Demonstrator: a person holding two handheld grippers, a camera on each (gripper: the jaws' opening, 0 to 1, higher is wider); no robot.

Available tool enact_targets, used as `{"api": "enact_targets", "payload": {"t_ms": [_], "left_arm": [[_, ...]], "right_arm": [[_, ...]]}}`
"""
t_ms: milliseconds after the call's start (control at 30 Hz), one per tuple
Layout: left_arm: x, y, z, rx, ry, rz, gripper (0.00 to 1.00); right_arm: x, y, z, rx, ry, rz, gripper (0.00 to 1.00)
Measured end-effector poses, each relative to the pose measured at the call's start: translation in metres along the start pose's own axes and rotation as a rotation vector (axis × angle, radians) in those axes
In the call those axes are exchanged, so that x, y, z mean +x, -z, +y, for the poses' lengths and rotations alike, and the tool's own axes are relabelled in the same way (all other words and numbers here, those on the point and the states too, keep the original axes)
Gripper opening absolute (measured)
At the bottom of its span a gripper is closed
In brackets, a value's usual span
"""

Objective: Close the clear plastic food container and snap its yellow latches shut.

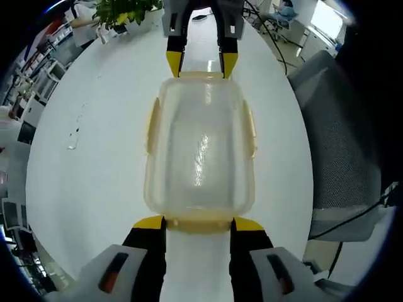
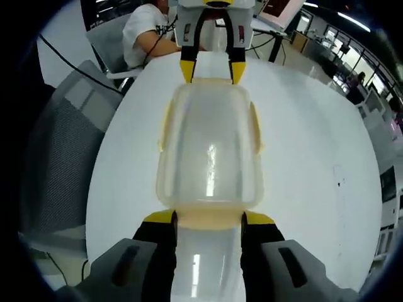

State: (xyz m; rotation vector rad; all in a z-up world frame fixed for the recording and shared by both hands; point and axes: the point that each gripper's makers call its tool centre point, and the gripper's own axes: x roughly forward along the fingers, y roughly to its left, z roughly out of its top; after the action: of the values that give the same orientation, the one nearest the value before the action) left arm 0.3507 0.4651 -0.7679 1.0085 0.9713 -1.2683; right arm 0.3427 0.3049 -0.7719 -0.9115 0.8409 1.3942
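Observation:
The clear plastic food container (image 1: 200, 151) lies on the white table (image 1: 94, 176), with pale yellow latches (image 1: 151, 126) along its long sides and at both ends. My left gripper (image 1: 199, 223) is open, its yellow tips either side of the near end latch (image 1: 200, 221). My right gripper (image 1: 201, 60) faces it at the far end. In the right gripper view the container (image 2: 210, 148) sits between my open right gripper (image 2: 210, 218), flanking its end latch (image 2: 210, 217), and the left gripper (image 2: 212, 66) opposite. I cannot tell whether the latches are snapped down.
A grey mesh chair (image 1: 340, 145) stands by one table edge and shows again as the chair (image 2: 56, 145) in the right gripper view. A person in a white shirt (image 2: 148, 28) sits beyond the table. A green plant (image 1: 123, 12) and cables (image 1: 271, 31) lie at the far end.

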Motion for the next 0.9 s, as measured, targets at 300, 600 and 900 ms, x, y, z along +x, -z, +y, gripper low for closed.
{"api": "enact_targets", "payload": {"t_ms": [300, 600, 900], "left_arm": [[0.008, -0.021, -0.001, 0.009, 0.007, -0.024, 0.33], [0.020, -0.047, -0.006, 0.008, 0.015, -0.056, 0.33], [0.028, -0.073, -0.010, 0.021, 0.026, -0.091, 0.33]], "right_arm": [[-0.009, 0.019, 0.003, 0.011, 0.000, 0.009, 0.36], [-0.020, 0.046, 0.008, 0.010, 0.007, 0.029, 0.36], [-0.032, 0.070, 0.013, 0.014, 0.021, 0.030, 0.36]]}}
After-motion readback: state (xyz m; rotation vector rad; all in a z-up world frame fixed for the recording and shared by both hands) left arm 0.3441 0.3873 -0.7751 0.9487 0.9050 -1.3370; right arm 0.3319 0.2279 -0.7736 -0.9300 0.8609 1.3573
